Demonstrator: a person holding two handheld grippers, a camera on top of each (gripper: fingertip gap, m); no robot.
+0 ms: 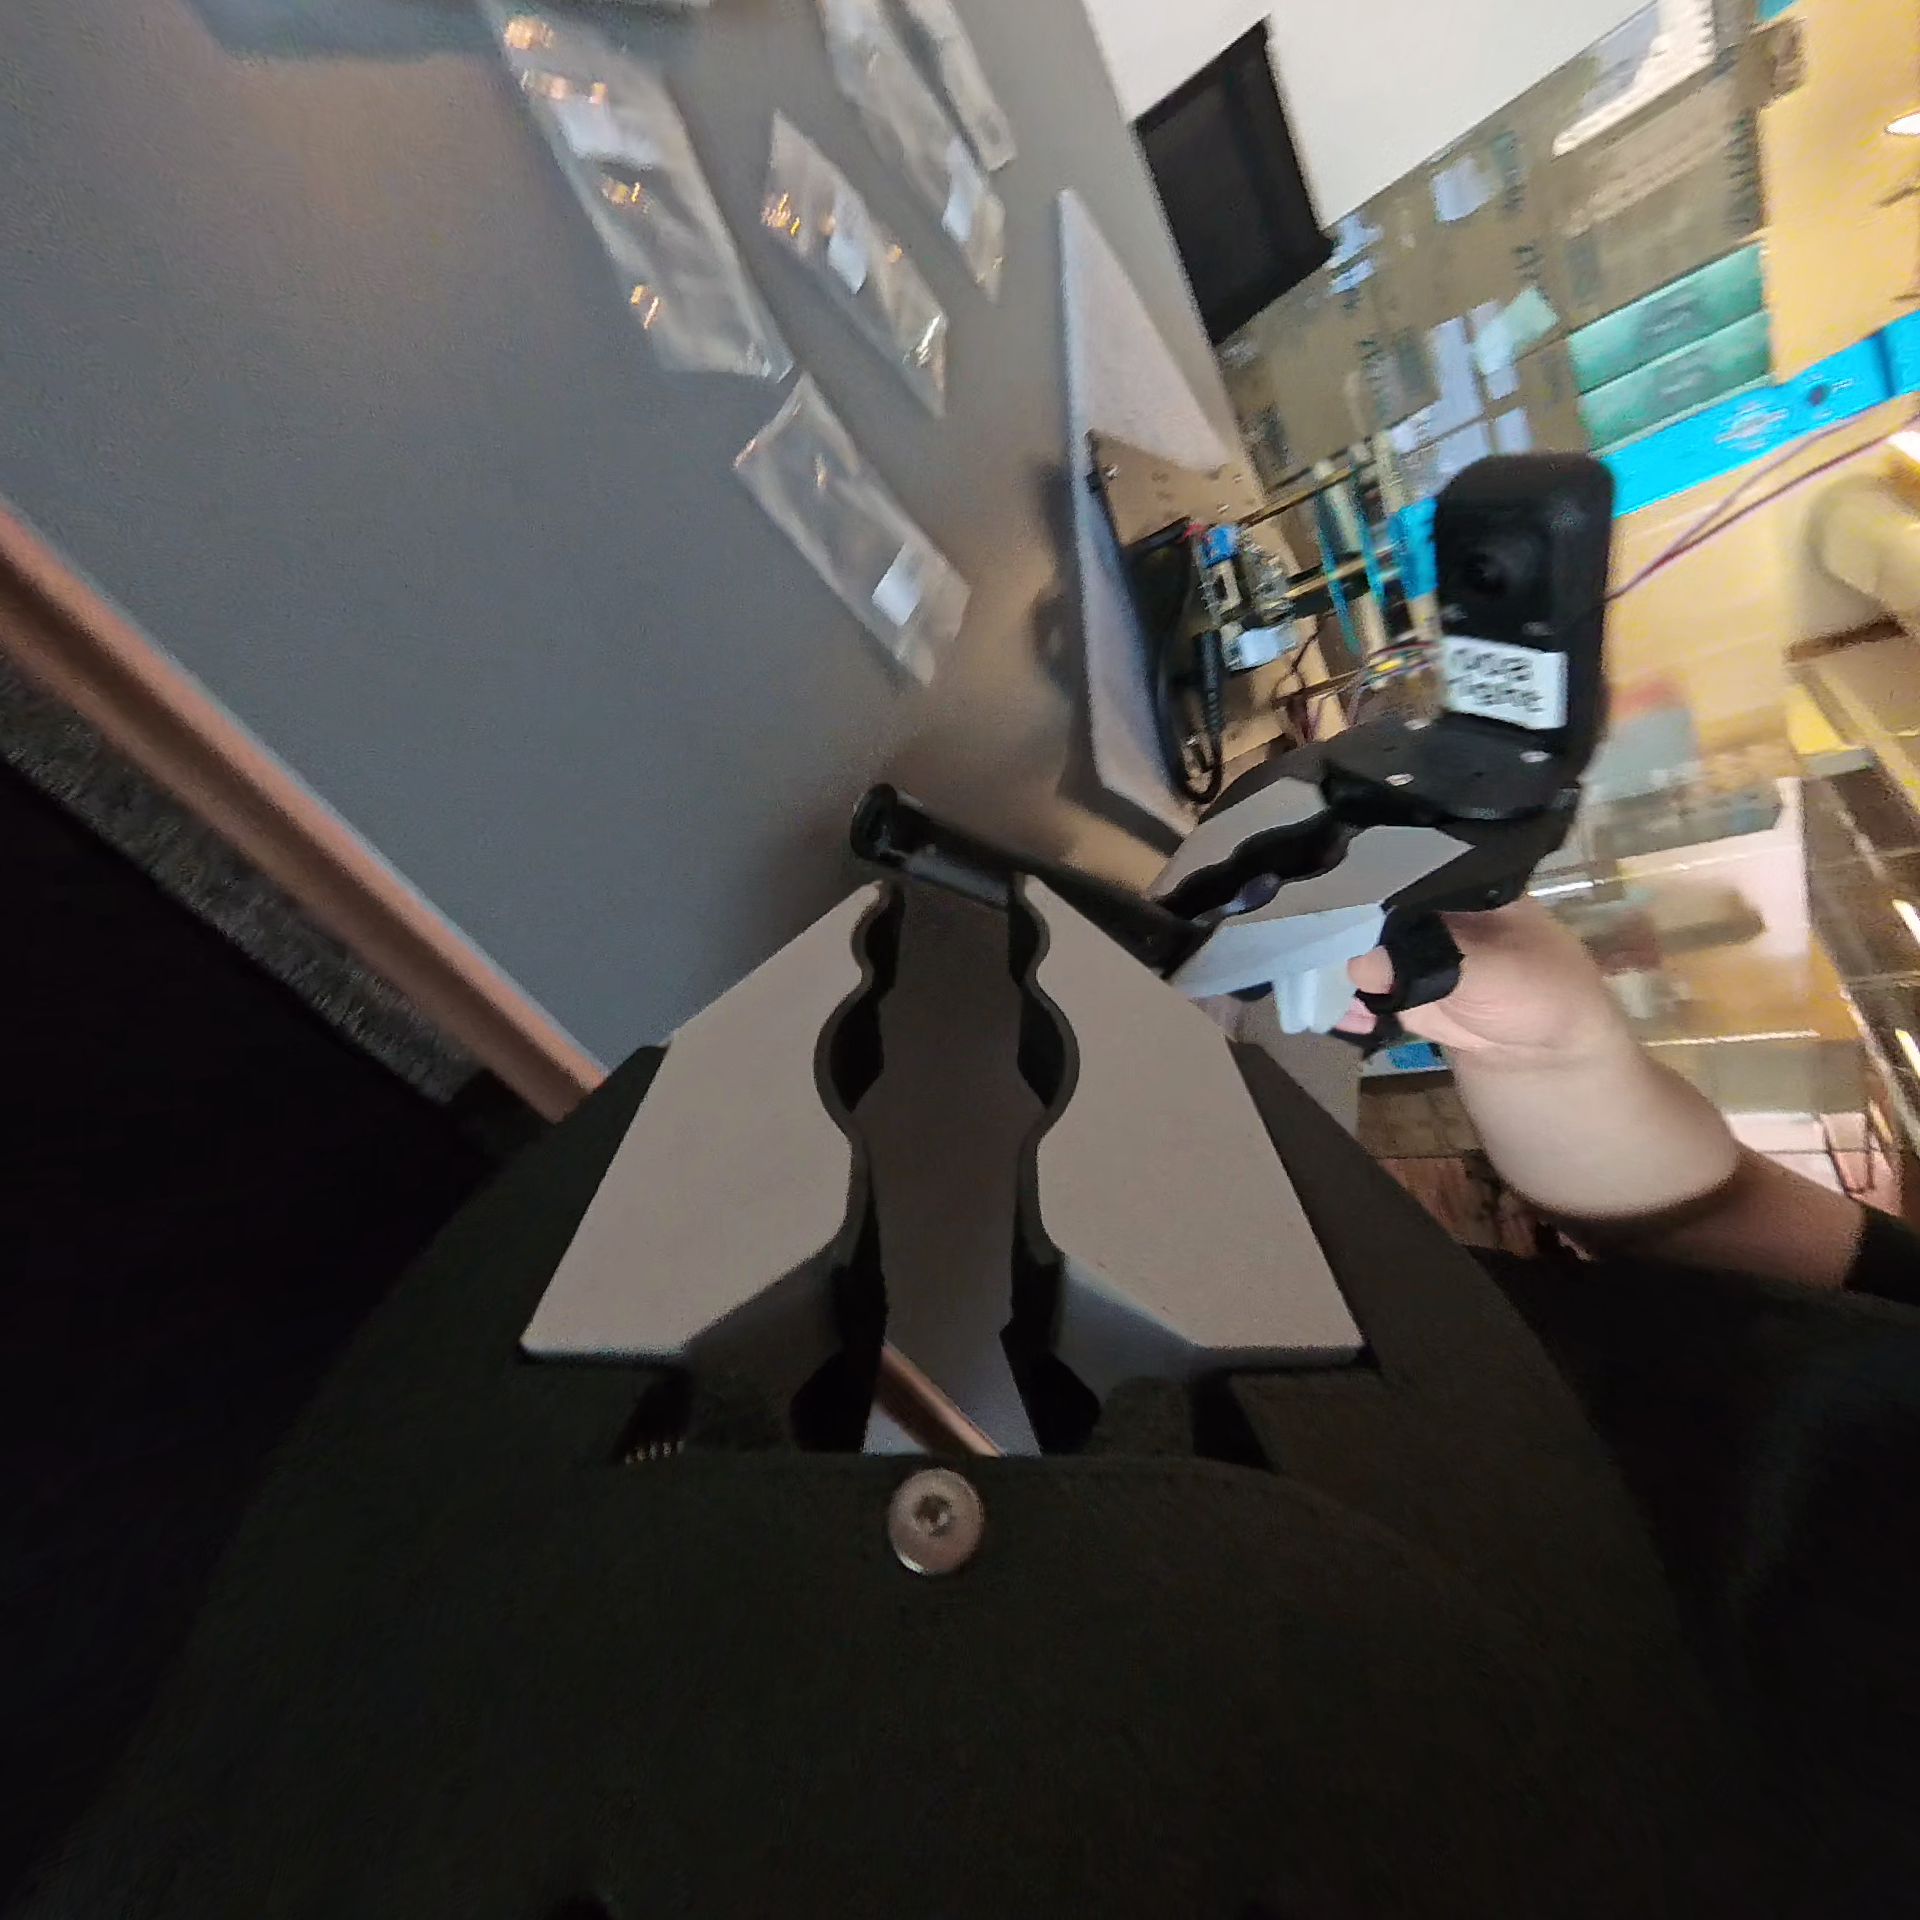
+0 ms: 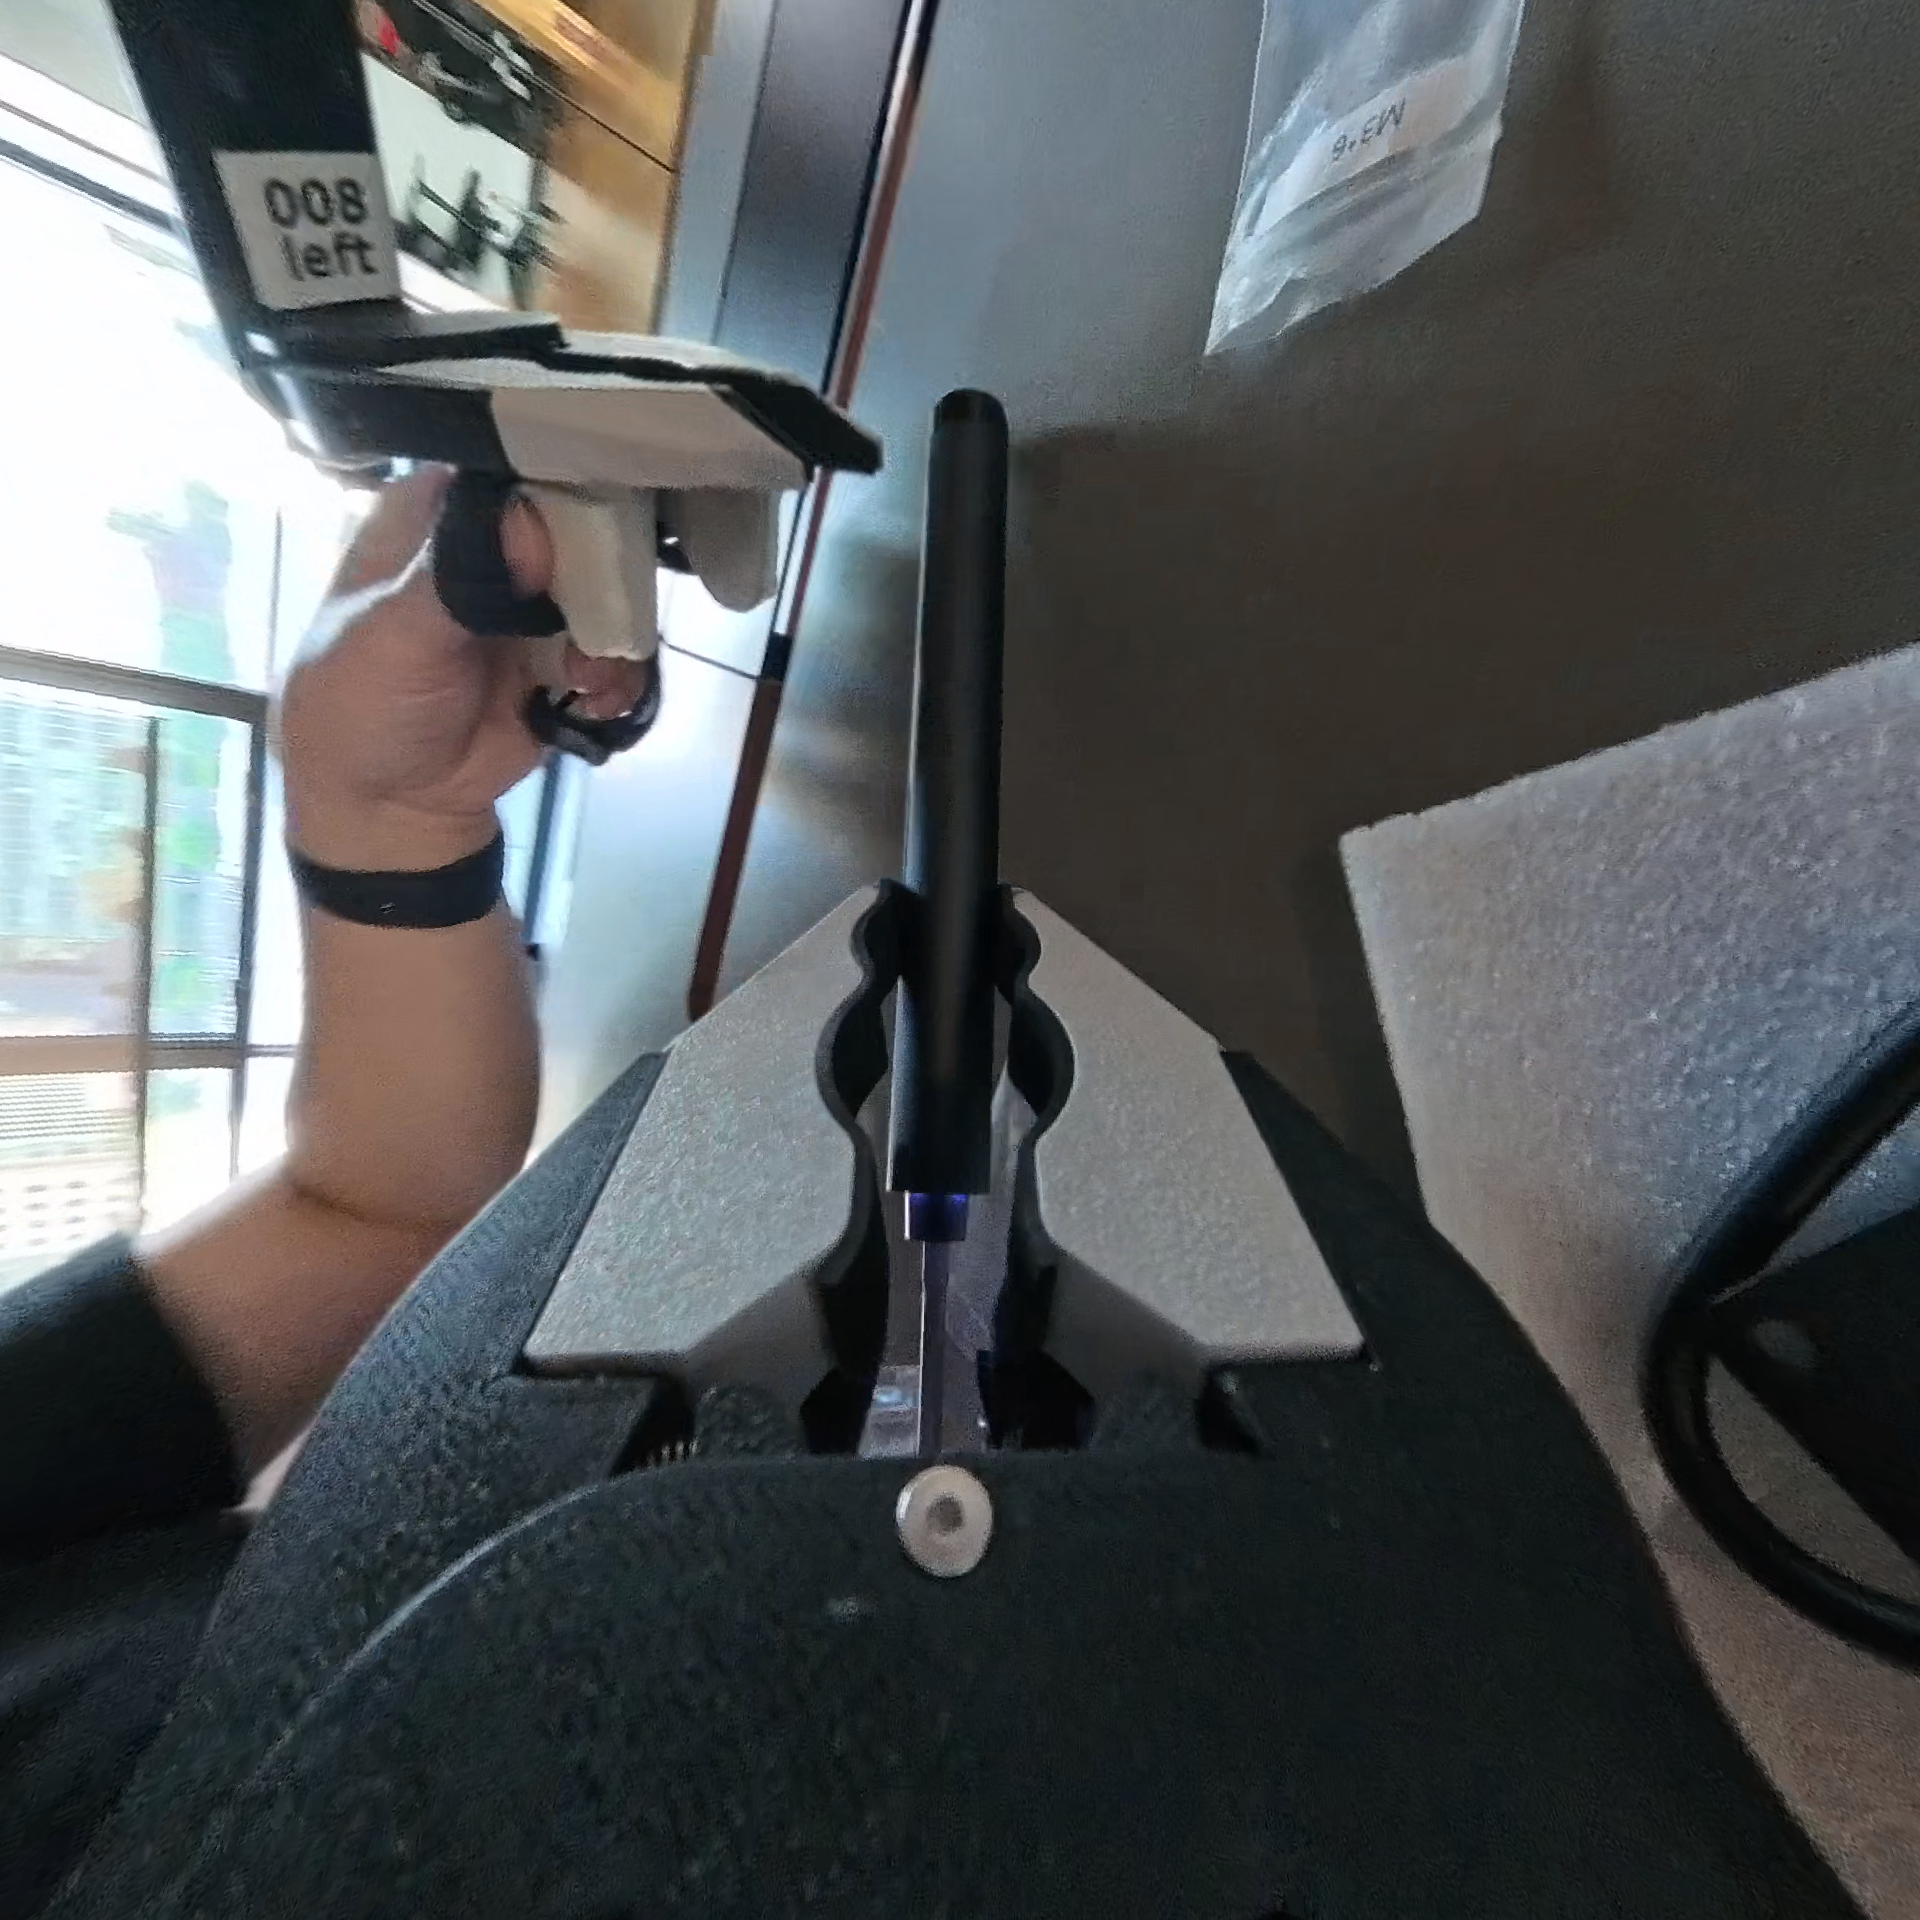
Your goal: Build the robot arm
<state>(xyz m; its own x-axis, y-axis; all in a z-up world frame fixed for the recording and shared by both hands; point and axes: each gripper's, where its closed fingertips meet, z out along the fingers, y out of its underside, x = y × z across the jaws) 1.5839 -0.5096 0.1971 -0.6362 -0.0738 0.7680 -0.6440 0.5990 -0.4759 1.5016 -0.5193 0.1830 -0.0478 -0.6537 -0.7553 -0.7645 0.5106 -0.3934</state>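
My right gripper (image 2: 948, 894) is shut on a slim black rod (image 2: 951, 727), which sticks out well past its fingertips; a short purple metal end (image 2: 935, 1216) shows at the rod's rear, between the fingers. In the left wrist view the right gripper (image 1: 1179, 930) holds the rod (image 1: 1081, 891) so that it crosses just beyond my left gripper (image 1: 951, 899). The left fingers stand a narrow gap apart with nothing between them. In the right wrist view the left gripper (image 2: 852, 447) sits just left of the rod's far tip, apart from it.
Several clear plastic bags of small parts (image 1: 831, 281) lie on the grey table (image 1: 364, 416), one also in the right wrist view (image 2: 1351, 166). A grey foam pad (image 2: 1610, 987) carries a black cable (image 2: 1766, 1403) and an electronics board (image 1: 1226, 582). The table's wooden edge (image 1: 260, 790) runs at the left. The grippers' ends are close to 9 centimetres from one another.
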